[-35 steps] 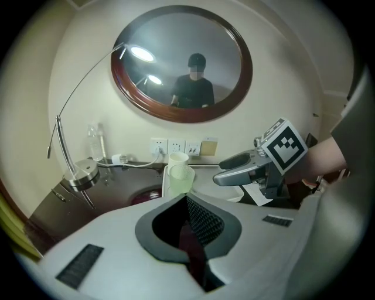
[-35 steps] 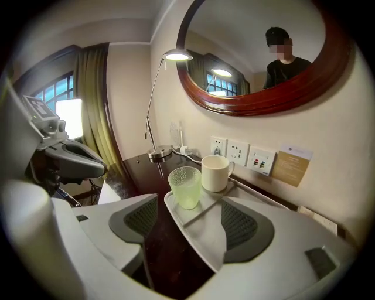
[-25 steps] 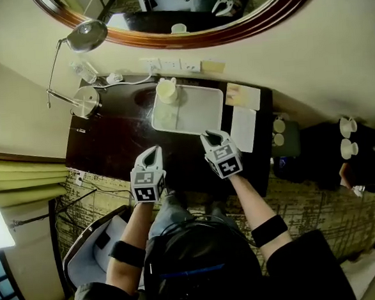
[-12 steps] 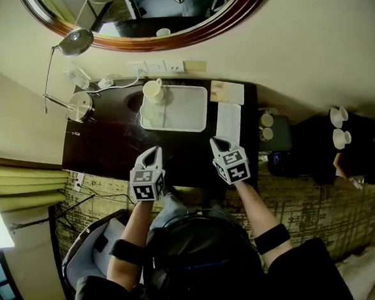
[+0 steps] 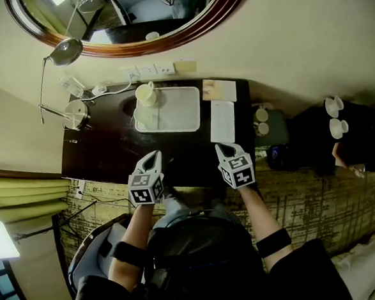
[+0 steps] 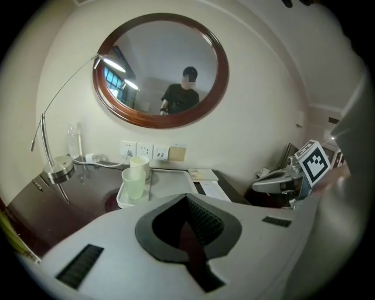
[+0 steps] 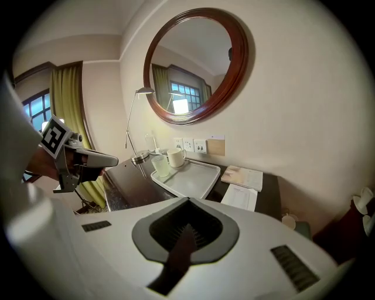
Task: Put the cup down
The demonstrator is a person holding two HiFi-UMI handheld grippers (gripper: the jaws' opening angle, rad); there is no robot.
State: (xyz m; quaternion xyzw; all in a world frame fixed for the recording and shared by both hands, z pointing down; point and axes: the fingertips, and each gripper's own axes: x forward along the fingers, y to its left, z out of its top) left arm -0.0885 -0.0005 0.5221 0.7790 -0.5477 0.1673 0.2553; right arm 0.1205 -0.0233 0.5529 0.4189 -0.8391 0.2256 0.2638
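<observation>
— So, where does the cup [image 6: 133, 183] stand?

— Upright on the white tray [image 5: 178, 108] at the far side of the desk [image 5: 104, 152], just beside a white mug [image 6: 139, 164]. My left gripper [image 5: 152, 156] and right gripper [image 5: 221, 147] hover at the desk's near edge, well apart from the tray, both closed tight on nothing. I judge the cup is already set down, hence the empty grippers.

Free desk [image 5: 111, 155] front, tray [image 5: 177, 109] behind

Glossy dk wood desk [image 5: 111, 151], matt plastic tray [image 5: 178, 111], frosted translucent cup [image 6: 133, 183], shiny metal lamp [image 5: 76, 114]
</observation>
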